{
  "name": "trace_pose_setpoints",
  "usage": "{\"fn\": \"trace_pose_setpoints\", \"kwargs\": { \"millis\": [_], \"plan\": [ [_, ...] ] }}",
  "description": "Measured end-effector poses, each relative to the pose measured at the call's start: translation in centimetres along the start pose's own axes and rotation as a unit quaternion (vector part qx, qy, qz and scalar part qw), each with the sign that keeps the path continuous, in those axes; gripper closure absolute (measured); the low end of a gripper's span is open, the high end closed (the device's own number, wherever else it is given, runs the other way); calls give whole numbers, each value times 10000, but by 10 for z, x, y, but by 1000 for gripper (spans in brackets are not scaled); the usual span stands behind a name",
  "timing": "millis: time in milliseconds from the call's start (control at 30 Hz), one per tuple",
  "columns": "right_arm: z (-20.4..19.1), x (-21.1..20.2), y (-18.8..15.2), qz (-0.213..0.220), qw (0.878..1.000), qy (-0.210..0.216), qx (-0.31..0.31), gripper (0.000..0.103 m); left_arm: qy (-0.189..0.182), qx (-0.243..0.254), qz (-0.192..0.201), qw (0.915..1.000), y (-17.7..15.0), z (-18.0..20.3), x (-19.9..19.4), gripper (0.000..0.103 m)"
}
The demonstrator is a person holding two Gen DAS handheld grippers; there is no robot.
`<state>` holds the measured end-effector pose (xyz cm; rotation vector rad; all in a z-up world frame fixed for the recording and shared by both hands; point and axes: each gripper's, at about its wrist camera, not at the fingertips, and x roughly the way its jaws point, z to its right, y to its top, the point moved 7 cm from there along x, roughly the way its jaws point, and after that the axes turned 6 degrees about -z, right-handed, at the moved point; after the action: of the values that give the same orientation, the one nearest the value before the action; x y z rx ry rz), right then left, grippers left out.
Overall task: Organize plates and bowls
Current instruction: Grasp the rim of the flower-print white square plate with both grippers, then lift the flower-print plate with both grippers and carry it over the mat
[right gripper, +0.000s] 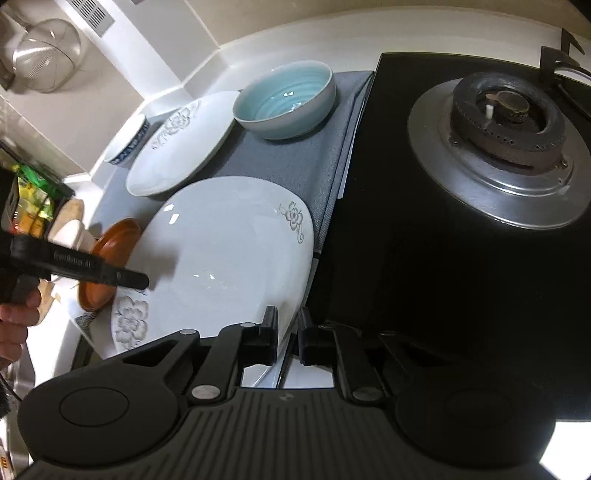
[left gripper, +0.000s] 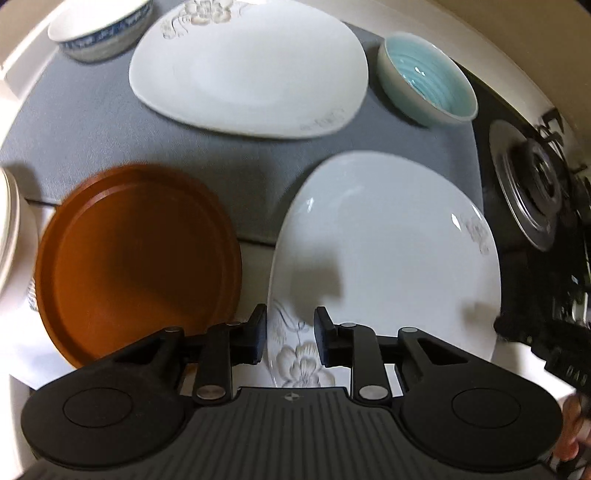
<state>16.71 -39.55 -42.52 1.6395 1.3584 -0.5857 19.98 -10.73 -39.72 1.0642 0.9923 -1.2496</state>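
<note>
A white floral plate (left gripper: pixel 388 258) (right gripper: pixel 229 251) lies nearest, partly on the grey mat (left gripper: pixel 92 122). My right gripper (right gripper: pixel 288 332) is shut on its right rim, by the stove's edge. My left gripper (left gripper: pixel 291 326) hovers over its left rim with the jaws a little apart, the flower print showing in the gap, so it stands open. A brown plate (left gripper: pixel 136 258) (right gripper: pixel 110 236) sits just left of it. Farther back are a second floral plate (left gripper: pixel 251 66) (right gripper: pixel 181 147), a turquoise bowl (left gripper: pixel 428 81) (right gripper: pixel 284 99) and a blue-patterned bowl (left gripper: pixel 99 33) (right gripper: pixel 129 142).
A black gas stove with a burner (right gripper: pixel 498 147) (left gripper: pixel 532 192) borders the mat on the right. Pale dishes (left gripper: pixel 7 221) stand at the left edge. A metal strainer (right gripper: pixel 48 55) hangs on the wall, and a person's hand (right gripper: pixel 14 317) holds the left gripper.
</note>
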Motion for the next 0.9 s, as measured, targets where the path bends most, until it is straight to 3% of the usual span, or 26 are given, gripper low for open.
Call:
{"fn": "trace_pose_setpoints", "kwargs": {
  "millis": [100,233,433,633,900],
  "plan": [
    [7,10,-1,-169,9992,229,278,91,-258,-263,-112,9993,0,-8,9,70],
    [5,20,-4,-237,9982,349,416,85,22,15,-194,9998,-1,1,9,66],
    [-1,2,-3,25,9999,-99,63,85,-266,-4,-83,9996,-5,11,-10,74],
    [13,-7,1,104,9999,-3,91,85,-348,28,-75,9994,-11,5,-20,74],
    [19,0,-2,22,9996,209,204,83,-589,-378,-88,9975,-16,-4,8,73]
  ]
}}
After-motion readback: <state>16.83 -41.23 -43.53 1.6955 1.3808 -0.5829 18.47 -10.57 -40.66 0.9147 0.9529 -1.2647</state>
